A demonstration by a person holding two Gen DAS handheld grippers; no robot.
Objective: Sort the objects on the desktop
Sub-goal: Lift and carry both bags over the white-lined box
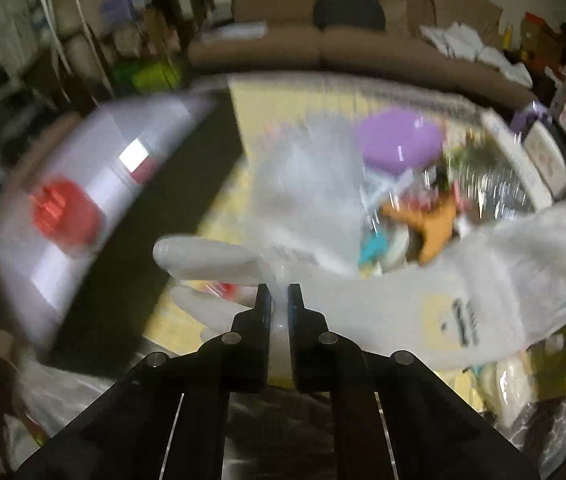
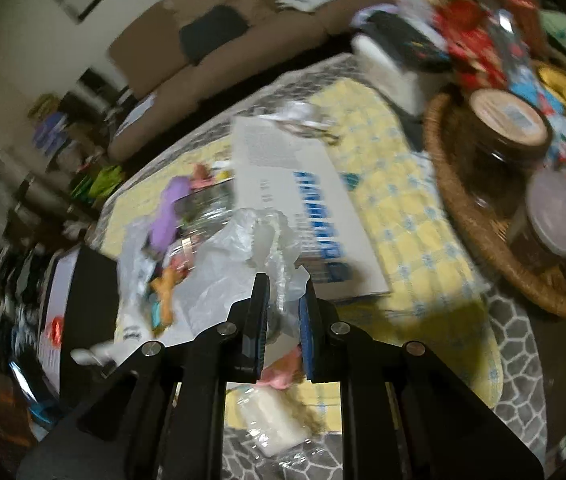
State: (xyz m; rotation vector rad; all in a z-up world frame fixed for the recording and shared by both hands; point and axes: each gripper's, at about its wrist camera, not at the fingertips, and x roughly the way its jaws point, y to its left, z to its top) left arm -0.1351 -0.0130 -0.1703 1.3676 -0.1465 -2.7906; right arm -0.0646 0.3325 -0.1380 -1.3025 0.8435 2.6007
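Both tongs pinch the thin translucent white plastic bag (image 1: 503, 280), the left tongs (image 1: 279, 300) at one edge and the right tongs (image 2: 285, 296) at another, probably to hold its mouth open above the yellow checked table (image 2: 395, 200) for small toys.

Dim, motion-blurred (fisheye-warped edges)

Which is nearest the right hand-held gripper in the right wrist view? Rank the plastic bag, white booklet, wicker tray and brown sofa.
1. Plastic bag, pinched in the right hand-held gripper.
2. White booklet, just beyond.
3. Wicker tray, far right.
4. Brown sofa, beyond the table.
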